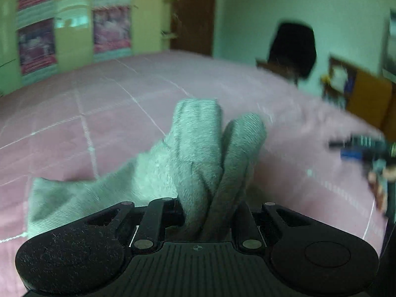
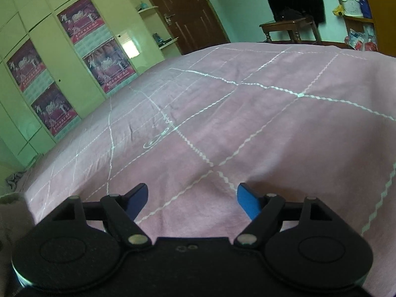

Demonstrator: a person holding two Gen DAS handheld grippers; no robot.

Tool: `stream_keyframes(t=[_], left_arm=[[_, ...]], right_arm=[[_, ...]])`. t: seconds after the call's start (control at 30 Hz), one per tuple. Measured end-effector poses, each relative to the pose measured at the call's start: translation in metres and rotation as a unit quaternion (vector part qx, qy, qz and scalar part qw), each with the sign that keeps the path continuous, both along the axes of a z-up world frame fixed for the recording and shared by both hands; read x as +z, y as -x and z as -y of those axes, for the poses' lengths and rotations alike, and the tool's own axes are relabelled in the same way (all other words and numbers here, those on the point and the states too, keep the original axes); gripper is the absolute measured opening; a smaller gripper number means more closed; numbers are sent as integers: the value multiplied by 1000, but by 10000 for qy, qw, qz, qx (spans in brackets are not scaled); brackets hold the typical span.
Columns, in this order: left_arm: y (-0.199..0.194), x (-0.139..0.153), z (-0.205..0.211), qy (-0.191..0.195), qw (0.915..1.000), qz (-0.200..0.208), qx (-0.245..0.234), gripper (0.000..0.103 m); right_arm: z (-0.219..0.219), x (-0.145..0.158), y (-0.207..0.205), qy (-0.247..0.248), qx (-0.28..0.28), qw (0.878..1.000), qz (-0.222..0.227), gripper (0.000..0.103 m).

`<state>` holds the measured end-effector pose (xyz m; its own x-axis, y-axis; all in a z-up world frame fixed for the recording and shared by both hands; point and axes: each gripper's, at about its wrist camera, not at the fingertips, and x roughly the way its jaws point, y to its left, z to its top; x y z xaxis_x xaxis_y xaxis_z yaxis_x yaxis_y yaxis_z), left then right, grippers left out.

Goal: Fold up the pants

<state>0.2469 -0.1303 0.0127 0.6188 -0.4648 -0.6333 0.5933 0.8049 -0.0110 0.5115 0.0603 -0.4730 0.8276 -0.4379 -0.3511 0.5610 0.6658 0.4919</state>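
The grey pants are bunched between the jaws of my left gripper, which is shut on them. Two thick folds stick up past the jaws and a flat part trails left onto the pink bedspread. The fingertips are hidden by the cloth. My right gripper is open and empty, its blue fingertips just above the pink bedspread. A grey edge of cloth shows at the far left of the right wrist view. The other gripper appears blurred at the right edge of the left wrist view.
The bed fills both views. Beyond it stand a green wardrobe with posters, a brown door, a wooden stool with dark clothing hung above it, and an orange shelf unit.
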Motion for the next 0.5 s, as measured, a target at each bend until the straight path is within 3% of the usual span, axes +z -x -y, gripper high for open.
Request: stream_keyframes(t=[0.07,0.17,0.23,0.3,0.4,0.5], left_arm=[[7,-4,9,-221,9997,-92,-48,18],[9,-17,24,-357,9990,-257,-107,33],[14,-18,30,-350,9989,-270,-175,66],[20,-18,40,-233,9986,-346,-326,87],[29,-15,48,-164,9987,-192,-438,91],[46,0,31,277,9991,206,-250,91]], right_arm=[[-1,0,-1,54,46,10000,-61,80],[-2,-1,0,41,64,10000,-62,80],[0,-1,1,-11,66,10000,-23,80],[0,-2,2,-45,60,10000,1,80],[-1,-2,3,-46,54,10000,9,80],[-1,-2,3,-53,46,10000,19,80]])
